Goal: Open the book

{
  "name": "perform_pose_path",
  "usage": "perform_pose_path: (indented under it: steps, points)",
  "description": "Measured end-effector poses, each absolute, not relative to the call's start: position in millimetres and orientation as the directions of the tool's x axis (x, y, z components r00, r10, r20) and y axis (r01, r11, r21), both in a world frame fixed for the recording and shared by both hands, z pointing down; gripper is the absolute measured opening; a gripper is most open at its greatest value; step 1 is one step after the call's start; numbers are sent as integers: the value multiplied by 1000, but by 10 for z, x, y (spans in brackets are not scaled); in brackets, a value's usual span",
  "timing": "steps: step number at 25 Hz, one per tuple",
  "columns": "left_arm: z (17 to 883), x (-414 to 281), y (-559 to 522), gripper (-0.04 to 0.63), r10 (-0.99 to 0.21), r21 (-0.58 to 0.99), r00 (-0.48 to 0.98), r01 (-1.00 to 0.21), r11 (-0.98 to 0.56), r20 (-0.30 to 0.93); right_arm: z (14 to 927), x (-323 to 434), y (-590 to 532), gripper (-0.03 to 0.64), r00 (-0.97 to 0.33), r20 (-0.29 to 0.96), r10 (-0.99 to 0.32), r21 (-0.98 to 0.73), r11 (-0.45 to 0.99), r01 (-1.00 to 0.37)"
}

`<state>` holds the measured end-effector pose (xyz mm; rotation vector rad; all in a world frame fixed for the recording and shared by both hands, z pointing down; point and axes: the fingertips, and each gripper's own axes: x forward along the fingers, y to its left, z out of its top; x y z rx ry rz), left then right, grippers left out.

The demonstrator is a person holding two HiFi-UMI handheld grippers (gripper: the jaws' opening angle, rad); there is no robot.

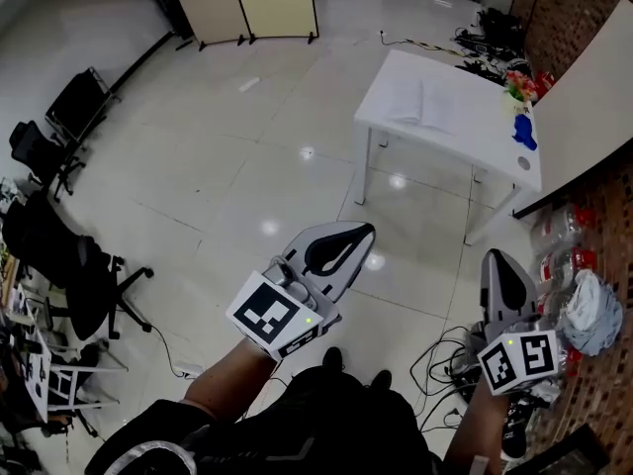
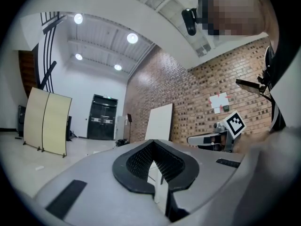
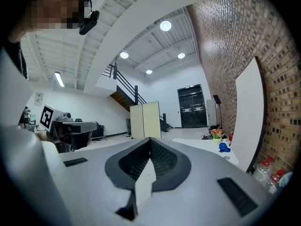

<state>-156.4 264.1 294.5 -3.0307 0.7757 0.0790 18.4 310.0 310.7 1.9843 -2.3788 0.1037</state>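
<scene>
A white book [image 1: 419, 102] lies flat on the white table [image 1: 396, 119] far ahead across the floor. Both grippers hang over the bare floor, well short of the table and pointing level towards it. My left gripper [image 1: 364, 230] has its jaws meeting at the tips [image 2: 153, 142] with nothing between them. My right gripper [image 1: 493, 256] is shut too and holds nothing [image 3: 149, 139]. In the right gripper view the table [image 3: 202, 142] shows ahead to the right; I cannot make out the book there.
On the table's right end sit colourful flowers [image 1: 519, 85] and a blue thing [image 1: 524, 132]. A white board [image 1: 593, 97] leans on the brick wall. Bottles [image 1: 564, 231] and cables [image 1: 445, 359] lie at the right; office chairs [image 1: 59, 255] stand left, a folding screen [image 1: 257, 3] far back.
</scene>
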Motion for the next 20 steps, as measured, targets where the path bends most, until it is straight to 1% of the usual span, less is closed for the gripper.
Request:
perform_pose_path:
  steps: [7, 11, 15, 20]
  points:
    - [2822, -1334, 3038, -2, -468, 2, 881, -469, -883, -61, 2967, 298, 3507, 0, -196, 68, -978, 17, 197, -980]
    - [2793, -1230, 3222, -2, -463, 5, 884, -464, -886, -61, 2959, 359, 3670, 0, -208, 62, -976, -8, 208, -978]
    - [2796, -1134, 3337, -2, -464, 16, 884, -463, -886, -61, 2921, 430, 3819, 0, -206, 69, -976, 26, 208, -978]
    - [2742, -1085, 3436, -2, -465, 10, 883, -465, -885, -65, 2914, 478, 3891, 0, -209, 56, -976, 10, 210, -978]
